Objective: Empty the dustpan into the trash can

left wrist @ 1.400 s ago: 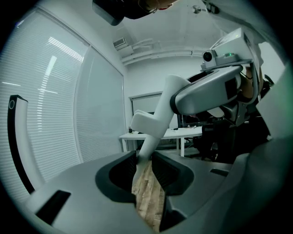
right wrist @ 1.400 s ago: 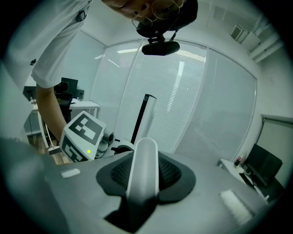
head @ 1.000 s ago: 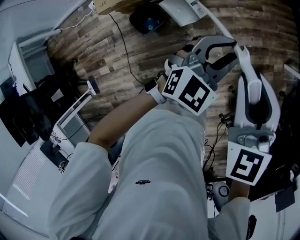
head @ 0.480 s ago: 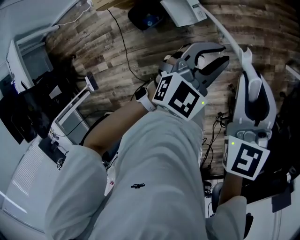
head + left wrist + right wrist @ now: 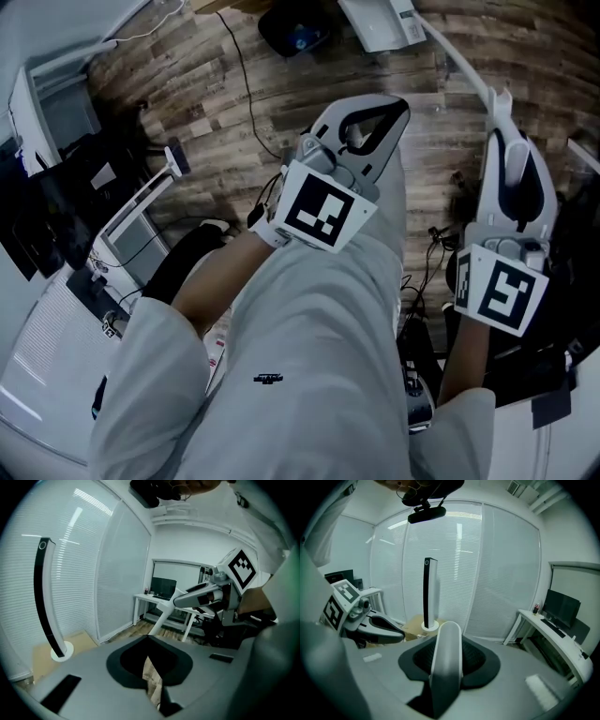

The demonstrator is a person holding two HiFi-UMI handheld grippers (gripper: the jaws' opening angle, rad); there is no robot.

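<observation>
In the head view my right gripper [image 5: 502,117] is shut on the long white dustpan handle [image 5: 461,67]. The handle runs up to the white dustpan [image 5: 380,23] at the top edge. A dark round trash can [image 5: 295,33] with something blue inside stands just left of the dustpan. In the right gripper view the handle [image 5: 446,658] sits upright between the jaws. My left gripper [image 5: 394,108] is over the wood floor, left of the handle, with its jaws shut on nothing. The left gripper view shows the jaws of that gripper [image 5: 149,648] meeting, and the right gripper [image 5: 206,595] beyond them.
Black cables [image 5: 244,94] trail over the wood floor. A white wheeled stand [image 5: 141,211] and dark equipment stand at the left. A tall black tower on a round white base [image 5: 427,592] stands by the blinds. White desks [image 5: 553,630] line the walls.
The left gripper's jaws have gone from wide open to shut, and it has moved left and lower in the head view. The right gripper has sunk a little, still holding the handle.
</observation>
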